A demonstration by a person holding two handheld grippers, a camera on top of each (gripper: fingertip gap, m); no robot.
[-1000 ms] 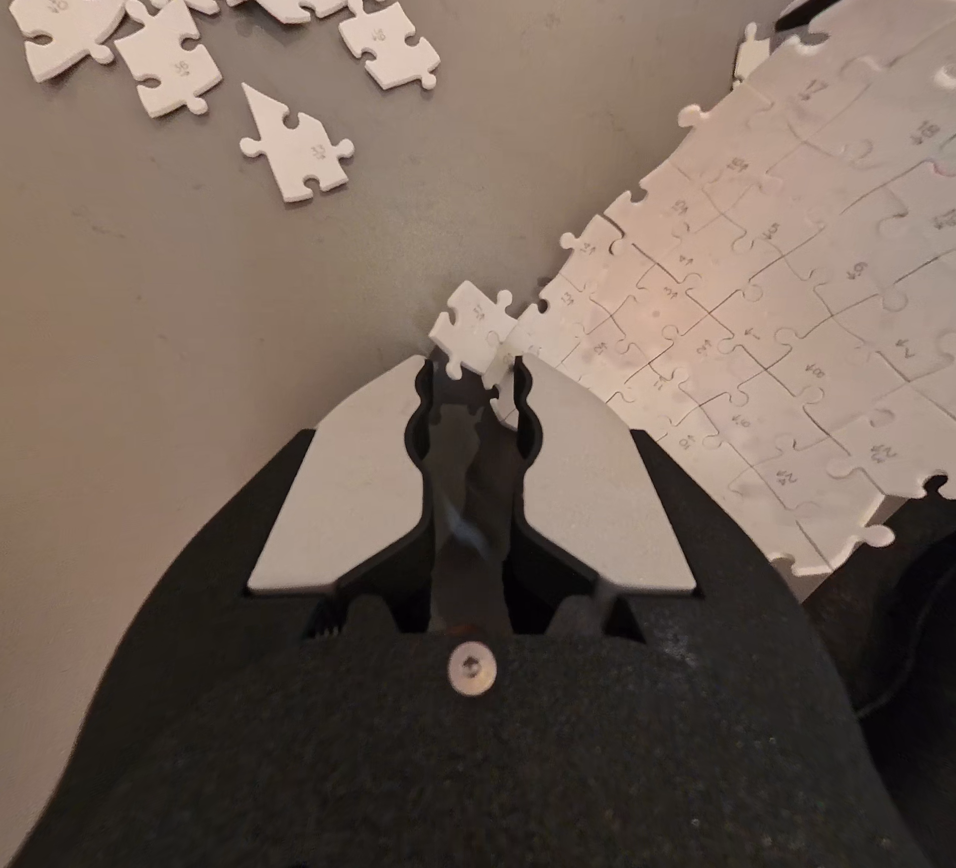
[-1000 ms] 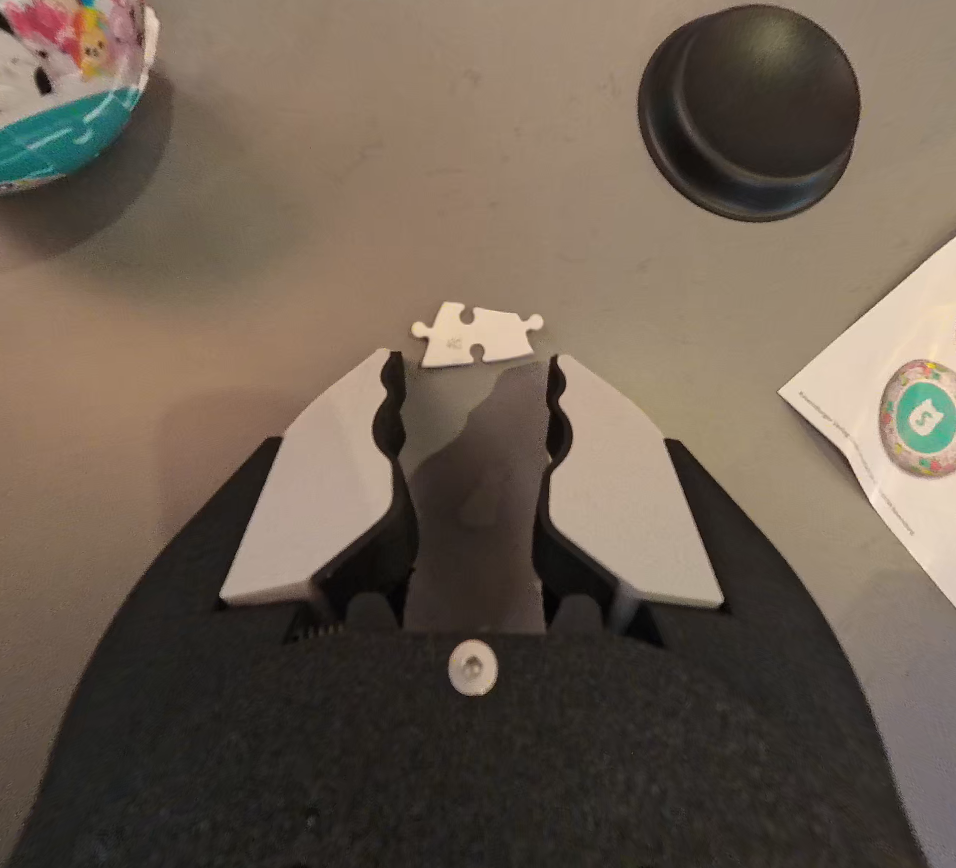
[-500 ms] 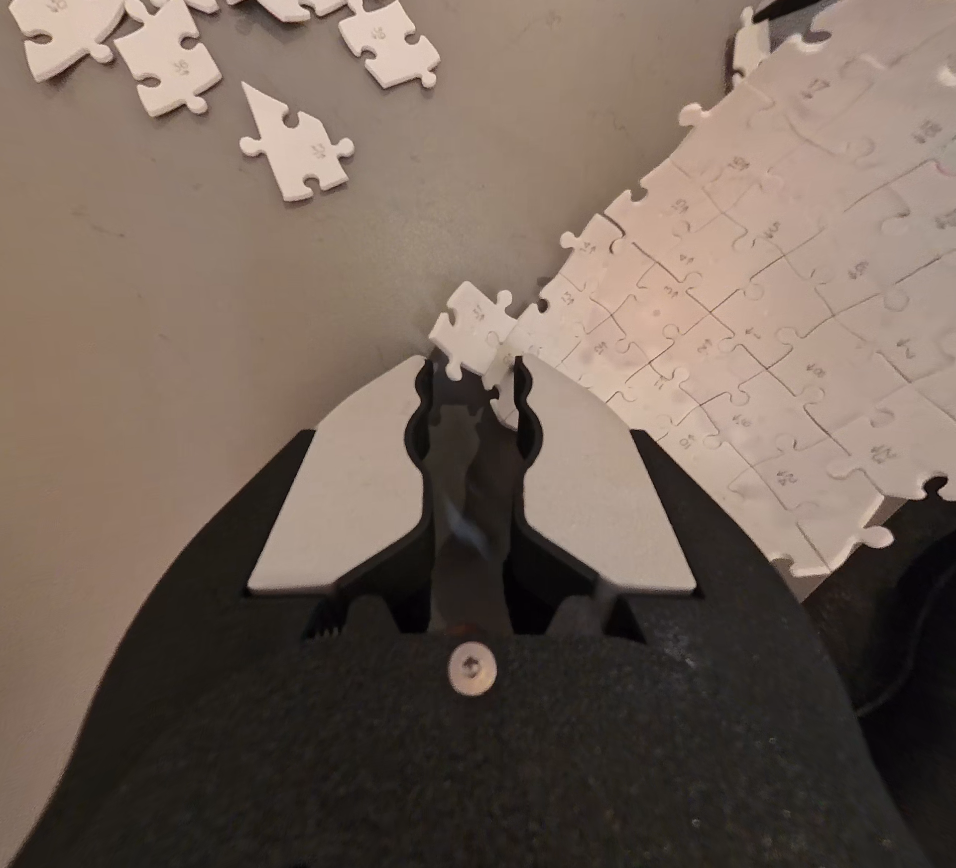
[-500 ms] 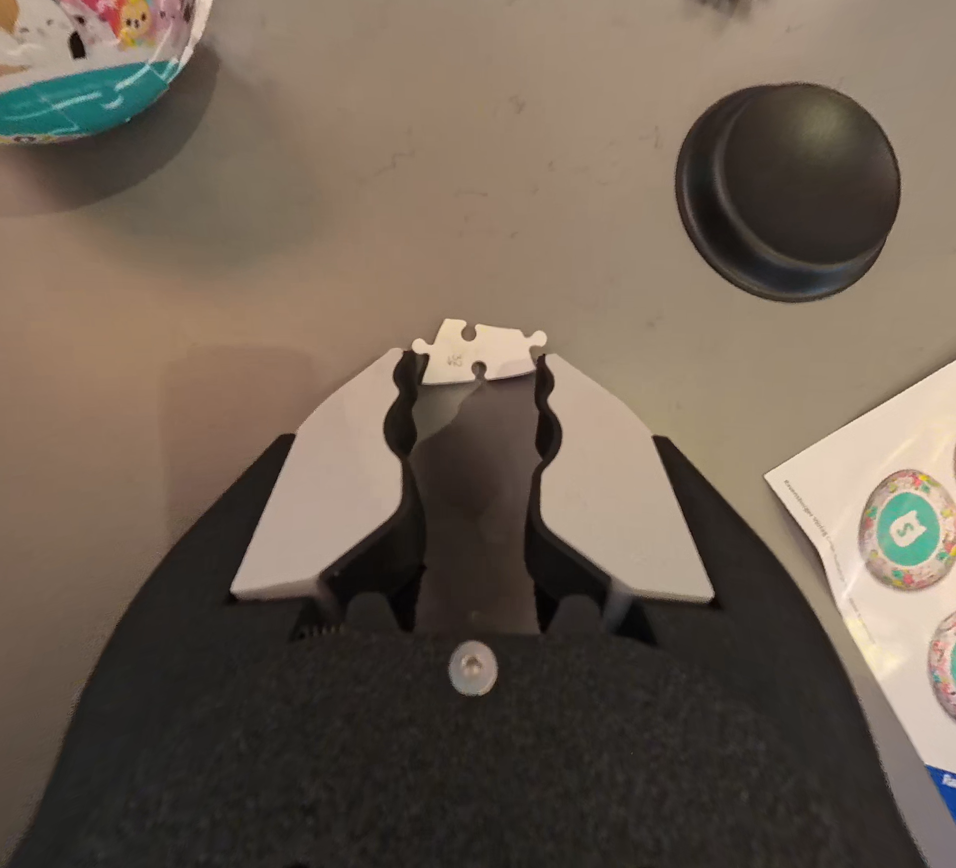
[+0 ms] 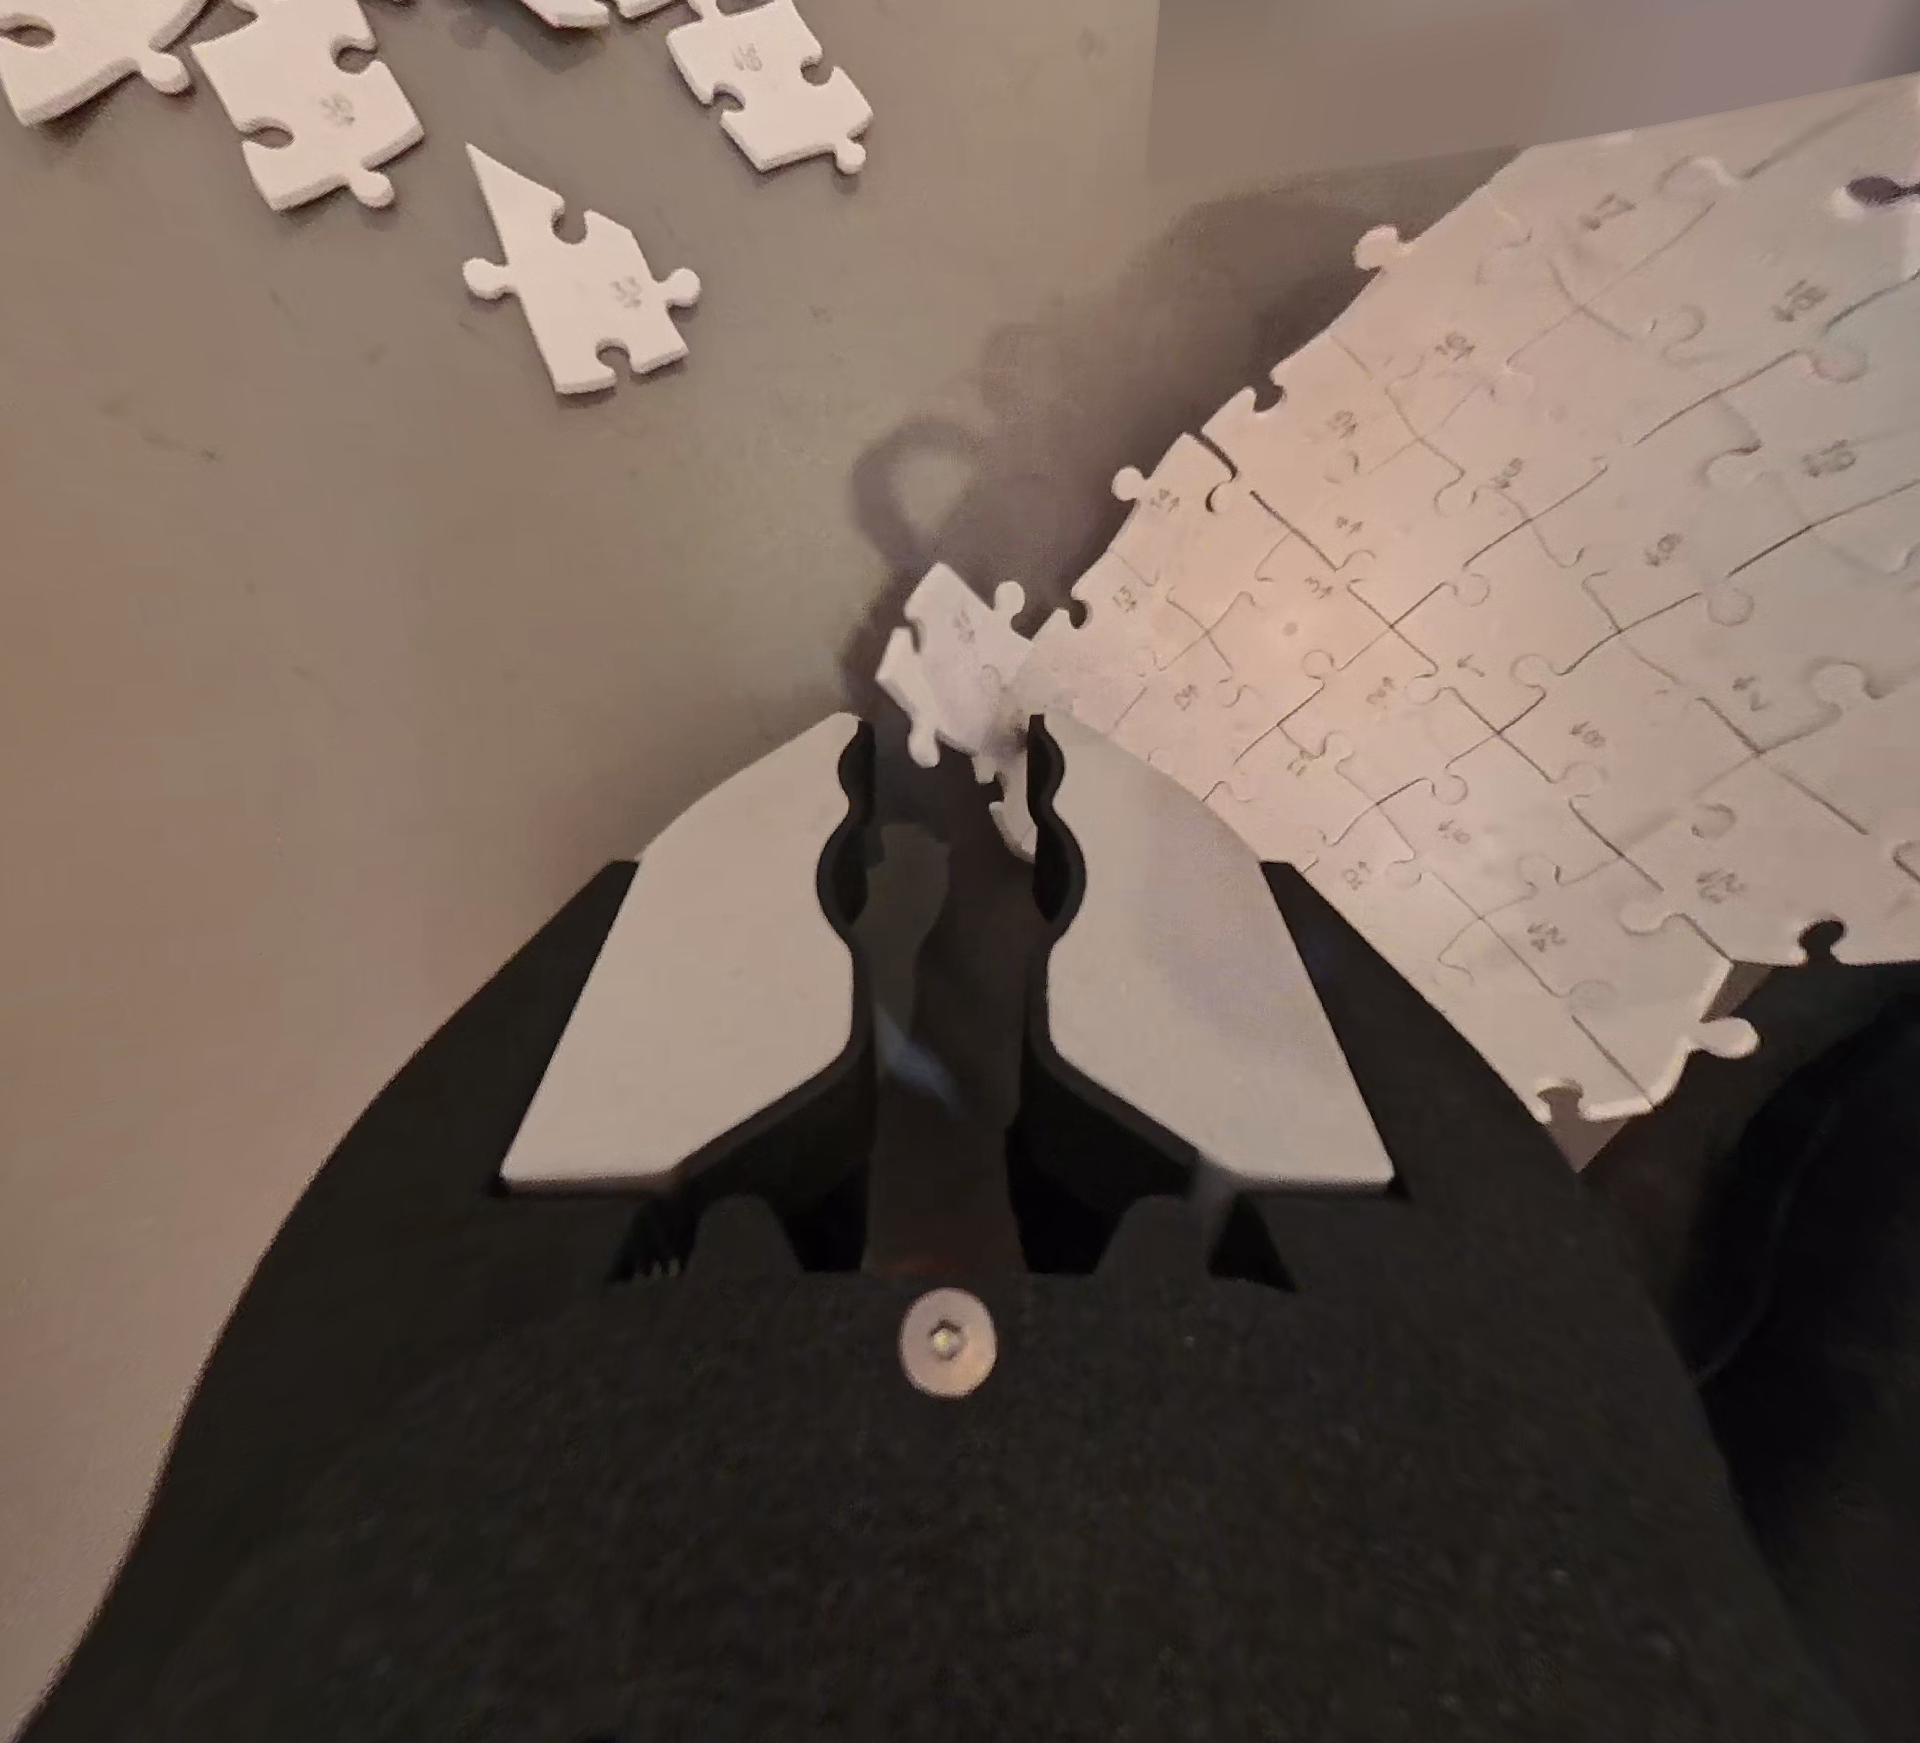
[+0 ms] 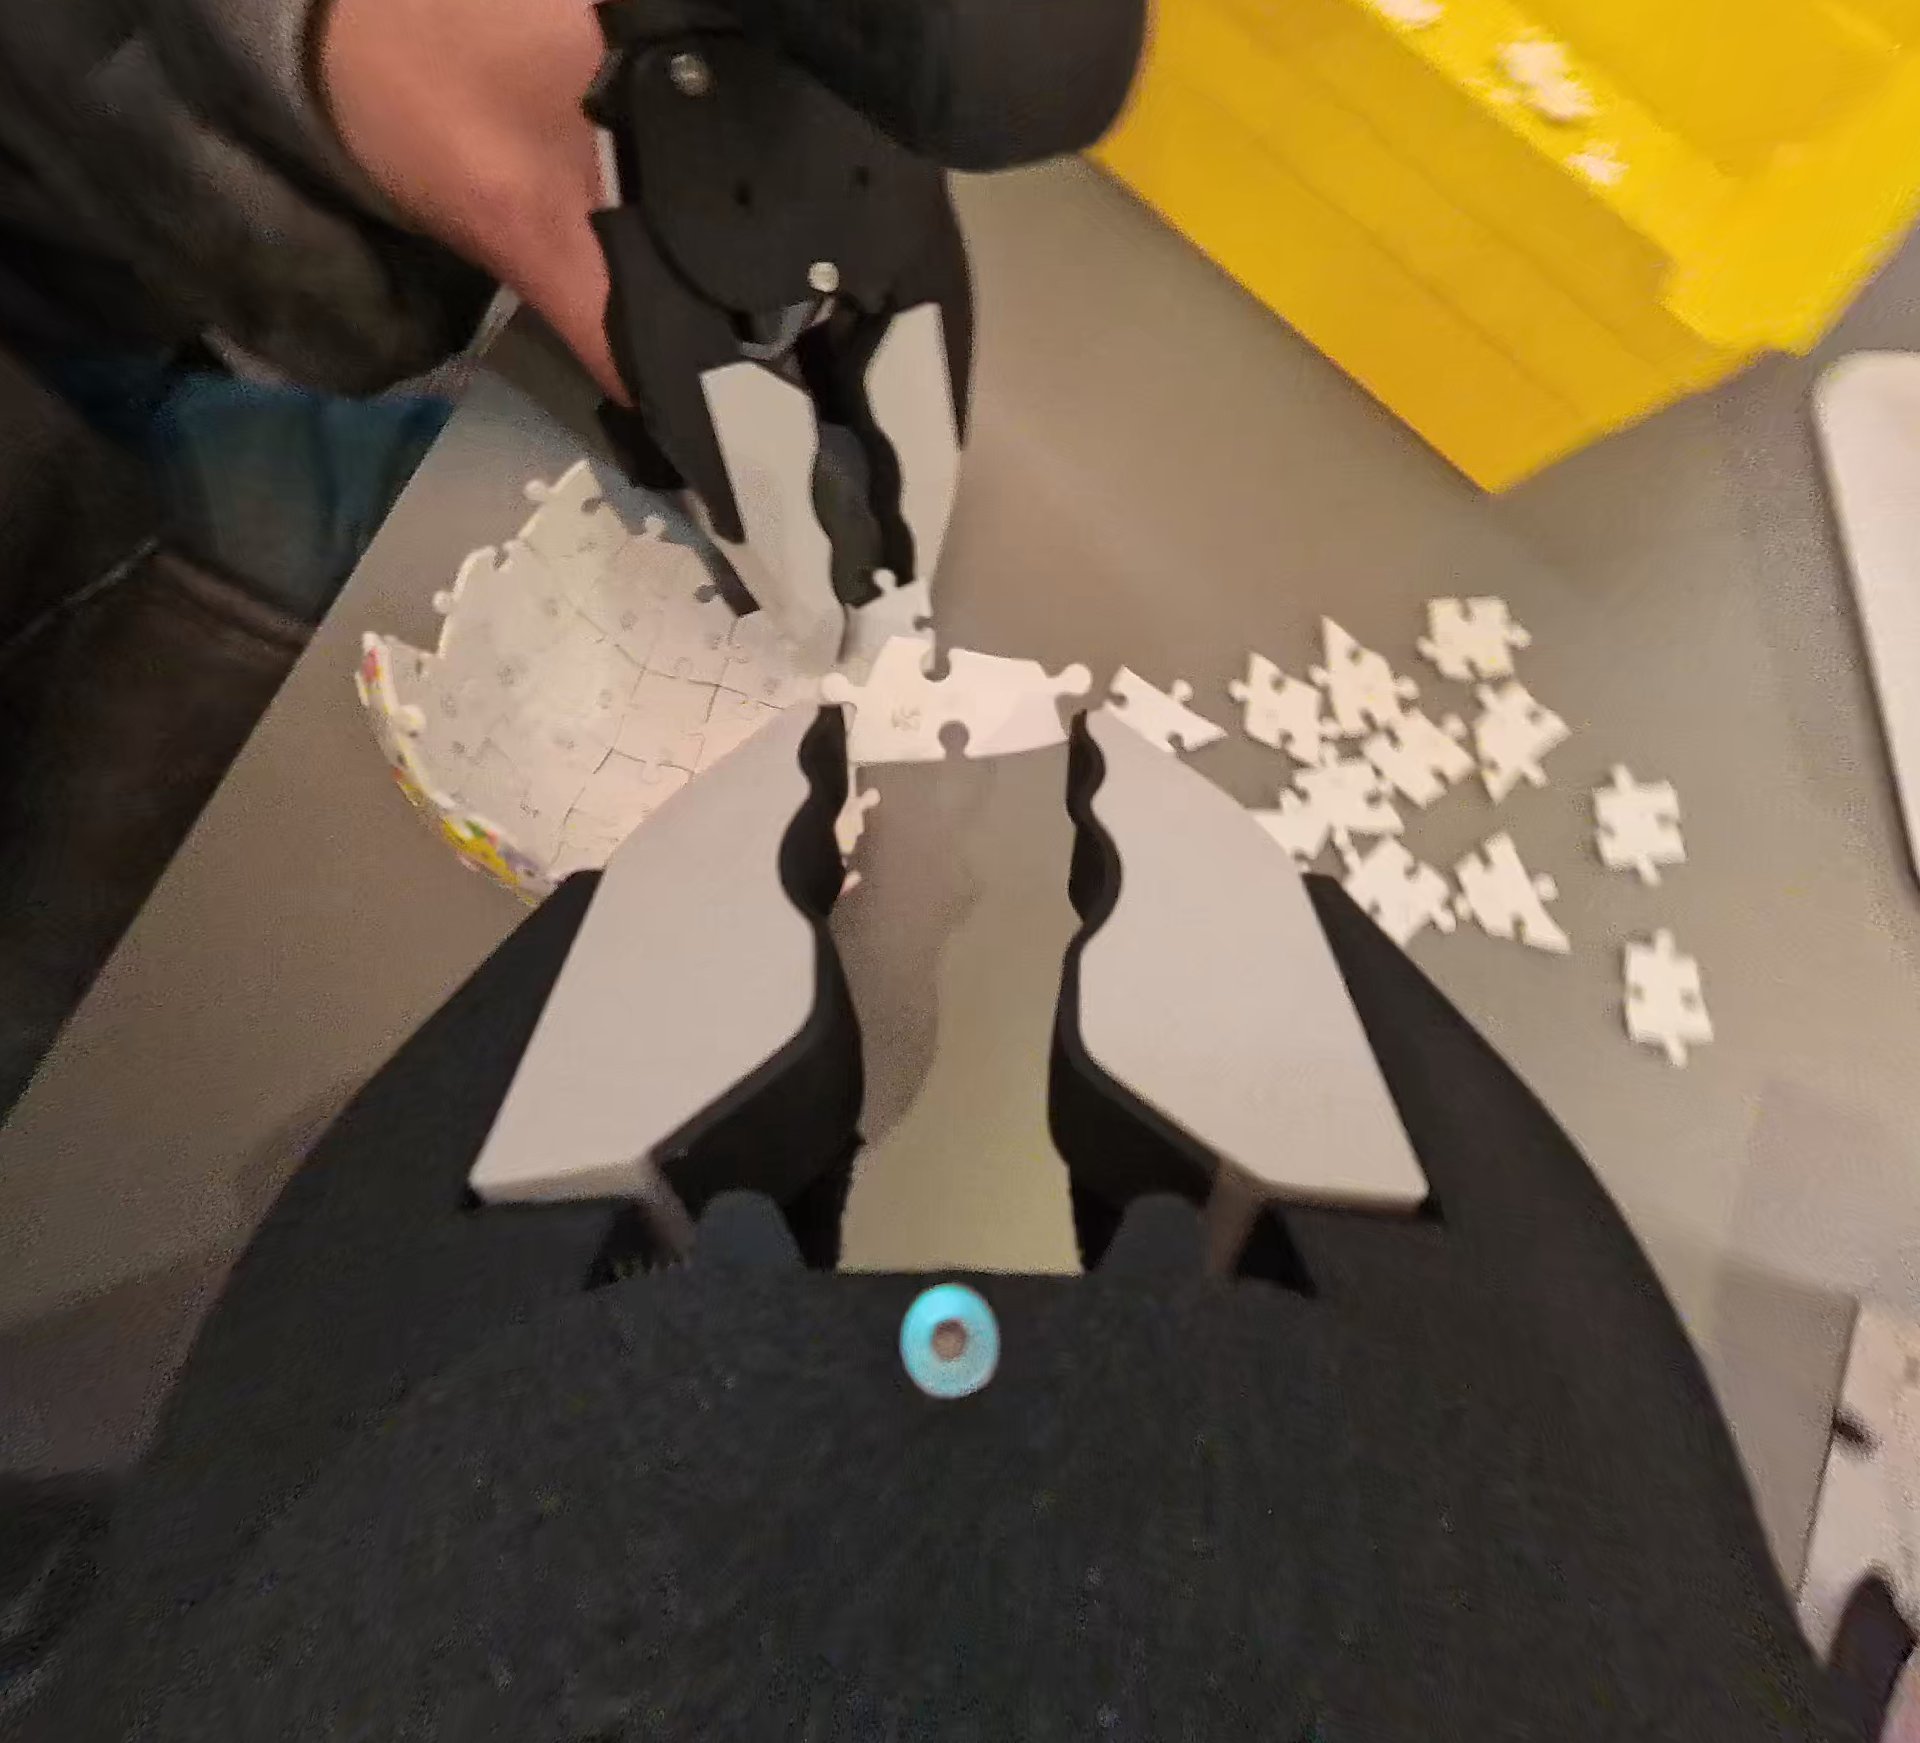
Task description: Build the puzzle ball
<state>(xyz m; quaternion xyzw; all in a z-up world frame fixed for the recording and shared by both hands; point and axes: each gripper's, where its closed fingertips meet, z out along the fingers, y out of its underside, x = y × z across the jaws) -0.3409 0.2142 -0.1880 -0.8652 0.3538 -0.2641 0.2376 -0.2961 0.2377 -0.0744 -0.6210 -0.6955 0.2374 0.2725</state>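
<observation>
The half-built puzzle ball [image 5: 1507, 654] is a white curved shell of joined pieces, inner side up. My left gripper [image 5: 948, 737] is shut on the shell's rim, where one piece [image 5: 956, 654] sticks out. In the right wrist view the shell [image 6: 582, 696] rests tilted on the grey table, and the left gripper [image 6: 852, 602], held by a hand [image 6: 468, 124], pinches its near rim. My right gripper [image 6: 948, 727] is shut on a loose white puzzle piece [image 6: 956, 706]. It holds the piece above the table, right beside the shell's rim and the left gripper's tips.
Several loose white pieces lie on the table at the far left [image 5: 312, 83], and they also show right of the held piece [image 6: 1403, 789]. A yellow box [image 6: 1507, 83] stands behind them. A white object [image 6: 1870, 602] is at the right edge. One gripper's finger ends stand about 12 cm off the other's. The white object [image 6: 1870, 602] is about equally far from each gripper, around 35 cm.
My right gripper closed on the loose piece, lifted it and swung over to the shell, facing the left gripper. The left gripper kept its hold, and the shell shifted and tilted slightly.
</observation>
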